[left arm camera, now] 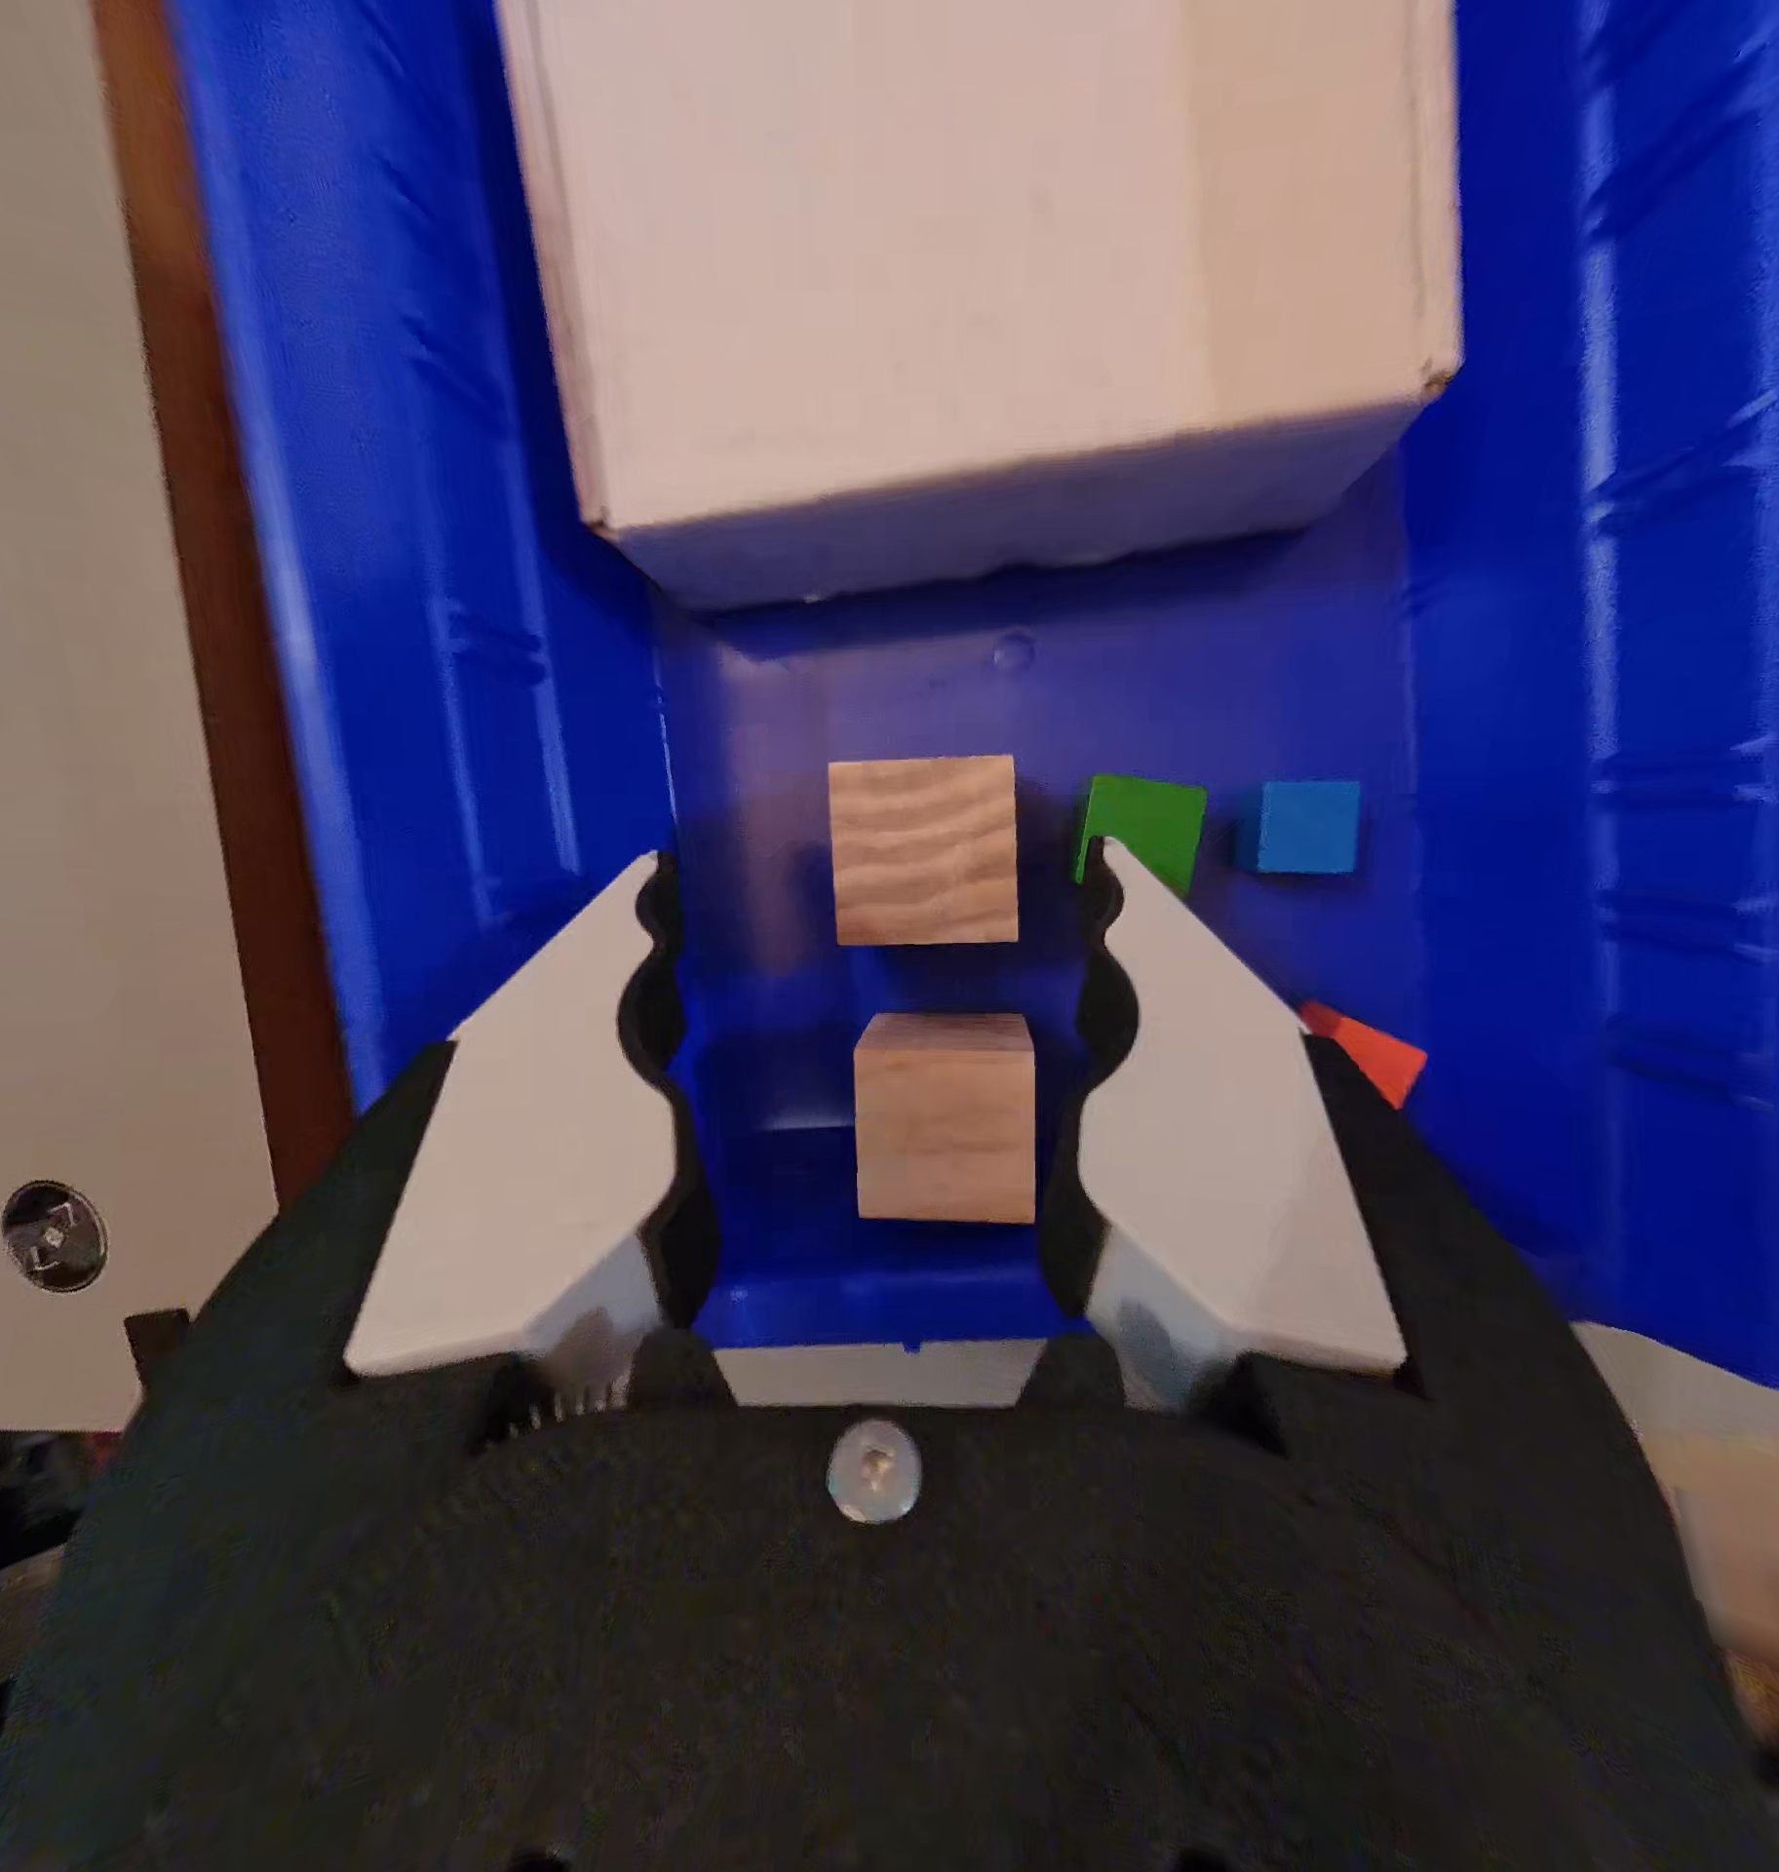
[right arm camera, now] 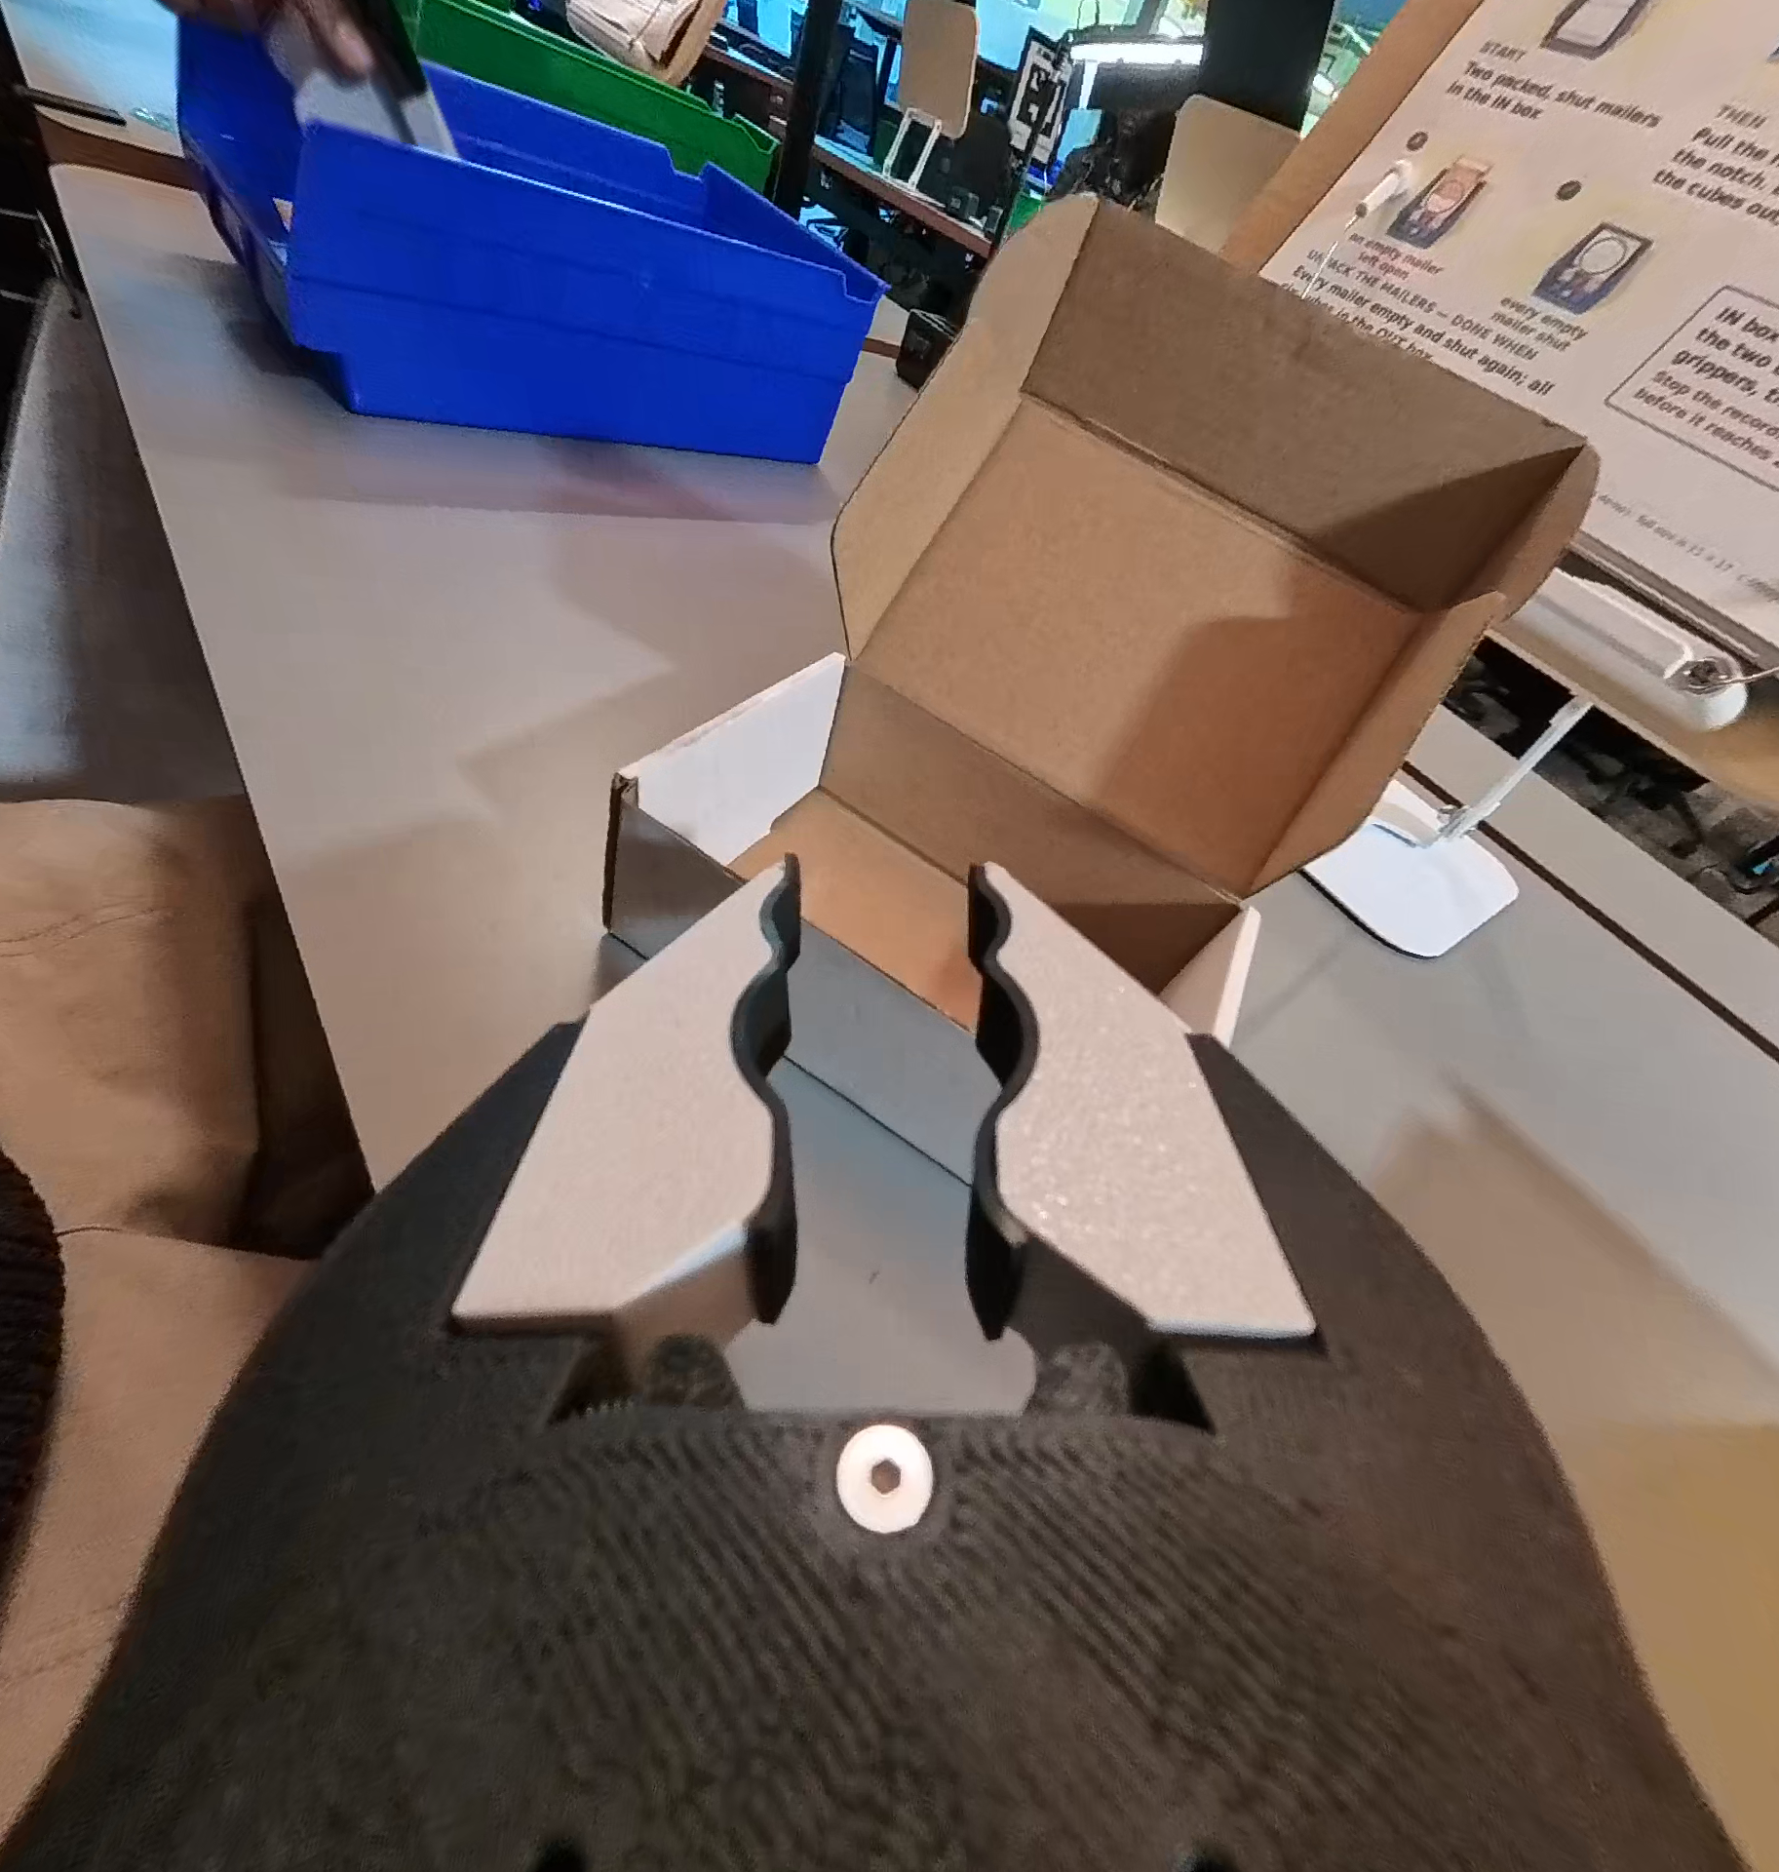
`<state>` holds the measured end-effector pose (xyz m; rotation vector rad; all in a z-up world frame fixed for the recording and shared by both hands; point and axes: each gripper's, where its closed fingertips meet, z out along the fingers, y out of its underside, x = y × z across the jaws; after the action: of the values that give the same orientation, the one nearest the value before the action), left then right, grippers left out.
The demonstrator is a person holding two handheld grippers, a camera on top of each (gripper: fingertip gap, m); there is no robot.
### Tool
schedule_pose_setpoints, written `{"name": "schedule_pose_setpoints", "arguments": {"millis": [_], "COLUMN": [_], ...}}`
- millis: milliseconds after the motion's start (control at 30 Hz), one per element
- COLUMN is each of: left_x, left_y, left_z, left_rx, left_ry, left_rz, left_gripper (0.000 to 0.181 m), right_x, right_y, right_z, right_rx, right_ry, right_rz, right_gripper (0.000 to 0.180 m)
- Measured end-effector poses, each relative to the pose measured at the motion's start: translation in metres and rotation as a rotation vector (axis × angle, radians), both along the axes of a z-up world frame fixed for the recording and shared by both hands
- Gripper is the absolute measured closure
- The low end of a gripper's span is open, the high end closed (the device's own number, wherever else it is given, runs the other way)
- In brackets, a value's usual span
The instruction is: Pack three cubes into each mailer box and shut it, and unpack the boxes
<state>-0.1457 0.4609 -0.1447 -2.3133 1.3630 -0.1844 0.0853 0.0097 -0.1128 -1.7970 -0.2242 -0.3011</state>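
Note:
In the left wrist view my left gripper (left arm camera: pixel 880 861) is open and empty, pointing down into a blue bin (left arm camera: pixel 409 608). Two plain wooden cubes lie on the bin floor: one (left arm camera: pixel 923 849) level with my fingertips, one (left arm camera: pixel 946 1117) between the fingers below them. A green cube (left arm camera: pixel 1148 823), a blue cube (left arm camera: pixel 1307 826) and a red cube (left arm camera: pixel 1366 1048) lie to the right. A shut white mailer box (left arm camera: pixel 966 284) fills the bin's far end. In the right wrist view my right gripper (right arm camera: pixel 883 881) is open and empty over the near edge of an open mailer box (right arm camera: pixel 1118 648), lid flipped up; no cubes show in it.
The blue bin (right arm camera: pixel 581 304) stands at the far left of the grey table (right arm camera: pixel 439 628), with my left gripper (right arm camera: pixel 379 91) dipping into it. A green bin (right arm camera: pixel 601 86) is behind. An instruction board (right arm camera: pixel 1574 284) on a white stand (right arm camera: pixel 1422 891) stands at the right. About 50 cm separates my left fingertips from my right.

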Motion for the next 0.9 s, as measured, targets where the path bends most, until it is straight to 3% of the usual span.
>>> {"name": "schedule_pose_setpoints", "arguments": {"millis": [100,200,300,400,533,633,767,900], "left_x": [-0.001,0.006,0.011,0.034,0.091,0.132,0.178,0.216], "left_y": [0.003,0.004,0.002,-0.026,-0.120,-0.219,-0.324,-0.389], "left_z": [-0.022,-0.020,0.003,0.048,0.117,0.136,0.120,0.084], "left_rx": [0.017,0.022,0.085,0.127,0.204,0.192,0.128,0.010], "left_ry": [0.127,0.111,0.076,-0.032,-0.206,-0.287,-0.337,-0.302], "left_rz": [-0.015,-0.011,-0.044,-0.126,-0.381,-0.637,-0.888,-1.014], "left_gripper": [0.120,0.136,0.142,0.142,0.143,0.143,0.142,0.142], "right_x": [0.000,0.001,0.003,0.007,0.014,0.016,0.019,0.024], "right_y": [-0.001,-0.003,-0.005,-0.006,-0.005,-0.005,-0.010,-0.018], "right_z": [0.001,0.001,-0.001,-0.003,-0.003,0.006,0.014,0.022], "right_rx": [0.004,0.005,-0.003,-0.004,0.003,0.037,0.061,0.088], "right_ry": [-0.010,-0.016,-0.021,-0.014,0.013,0.046,0.019,0.024], "right_rz": [-0.007,-0.015,-0.024,-0.038,-0.068,-0.081,-0.096,-0.101], "right_gripper": [0.148,0.148,0.149,0.149,0.150,0.151,0.153,0.155]}}
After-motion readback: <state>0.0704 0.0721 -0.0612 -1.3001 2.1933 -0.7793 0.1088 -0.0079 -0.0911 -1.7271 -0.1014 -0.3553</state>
